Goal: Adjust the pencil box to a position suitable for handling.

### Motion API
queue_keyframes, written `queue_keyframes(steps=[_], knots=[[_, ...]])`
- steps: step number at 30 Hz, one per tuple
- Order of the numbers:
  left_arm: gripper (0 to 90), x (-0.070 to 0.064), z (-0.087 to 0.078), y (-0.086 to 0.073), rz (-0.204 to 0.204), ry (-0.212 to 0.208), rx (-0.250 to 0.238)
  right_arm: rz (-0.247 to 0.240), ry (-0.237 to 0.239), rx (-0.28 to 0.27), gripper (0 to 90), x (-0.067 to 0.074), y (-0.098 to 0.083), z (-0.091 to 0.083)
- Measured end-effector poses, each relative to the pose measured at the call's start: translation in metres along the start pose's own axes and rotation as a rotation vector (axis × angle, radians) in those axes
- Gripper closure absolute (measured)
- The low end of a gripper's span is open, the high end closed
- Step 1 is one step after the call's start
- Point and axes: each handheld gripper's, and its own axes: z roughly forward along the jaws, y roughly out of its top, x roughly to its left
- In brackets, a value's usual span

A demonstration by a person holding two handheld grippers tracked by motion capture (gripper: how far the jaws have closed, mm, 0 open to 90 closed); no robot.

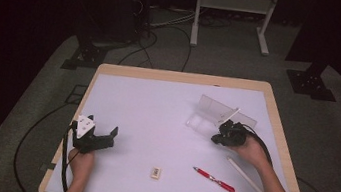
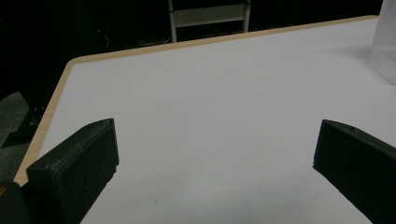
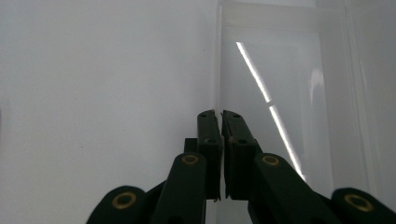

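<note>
Dim lab or recording room, lone white-topped table (image 1: 146, 113), floor cables (image 1: 167, 30), metal stand frame (image 1: 234, 4), carpet

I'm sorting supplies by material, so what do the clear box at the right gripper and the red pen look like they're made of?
Clear box: seemingly glossy transparent plastic; the table shows through its walls. Red pen: probably shiny plastic, silvery tip.

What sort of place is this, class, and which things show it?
Probably a lab or recording studio: a white-topped table stands alone in a dark room, cables trail across the carpet, and black stand bases flank it.
</note>
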Motion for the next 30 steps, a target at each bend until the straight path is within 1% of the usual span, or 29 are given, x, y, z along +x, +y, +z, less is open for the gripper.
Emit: queue_keyframes(steps=[2,3,5,6,7,8,10,11,13,18,19,25,26,27,30], knots=[[0.0,0.000,0.000,0.000,0.000,0.001,0.001,-0.020,-0.010,0.006,86.6,0.002,0.001,0.000],[0.0,0.000,0.000,0.000,0.000,0.001,0.001,-0.022,-0.009,0.004,86.7,0.003,0.001,0.000],[0.0,0.000,0.000,0.000,0.000,0.000,0.001,-0.034,-0.025,0.009,86.8,0.003,0.001,-0.002],[0.0,0.000,0.000,0.000,-0.001,0.000,-0.001,-0.020,-0.024,0.005,86.9,0.003,0.001,-0.003],[0.0,0.000,0.000,0.000,-0.001,0.000,0.000,-0.028,-0.026,-0.001,86.8,0.002,0.000,-0.004],[0.0,0.000,0.000,0.000,-0.003,0.001,0.000,-0.021,-0.027,-0.006,86.9,0.002,0.001,-0.005],[0.0,0.000,0.000,0.000,-0.003,0.000,0.001,-0.027,-0.033,-0.019,86.9,0.001,0.001,-0.009],[0.0,0.000,0.000,0.000,-0.003,0.000,0.001,-0.021,-0.033,-0.030,86.9,0.001,0.001,-0.012],[0.0,0.000,0.000,0.000,-0.002,0.000,0.000,-0.018,-0.029,-0.040,86.9,0.002,0.001,-0.016],[0.0,0.001,0.000,0.000,-0.003,0.000,0.002,-0.033,-0.036,-0.055,86.9,0.005,0.003,-0.025],[0.0,0.000,0.000,0.000,-0.003,0.000,0.002,-0.034,-0.032,-0.061,86.9,0.007,0.005,-0.027],[0.0,0.001,0.000,0.000,-0.005,0.000,0.001,-0.088,0.001,-0.099,86.9,0.021,0.024,-0.036],[0.0,0.001,0.000,0.000,-0.005,0.000,0.001,-0.088,0.001,-0.099,86.9,0.021,0.024,-0.036],[0.0,0.001,0.000,0.000,-0.005,0.000,0.001,-0.103,0.014,-0.109,86.9,0.027,0.031,-0.036],[0.0,0.001,0.000,0.000,-0.005,-0.001,0.001,-0.126,0.038,-0.106,86.9,0.033,0.038,-0.034]])
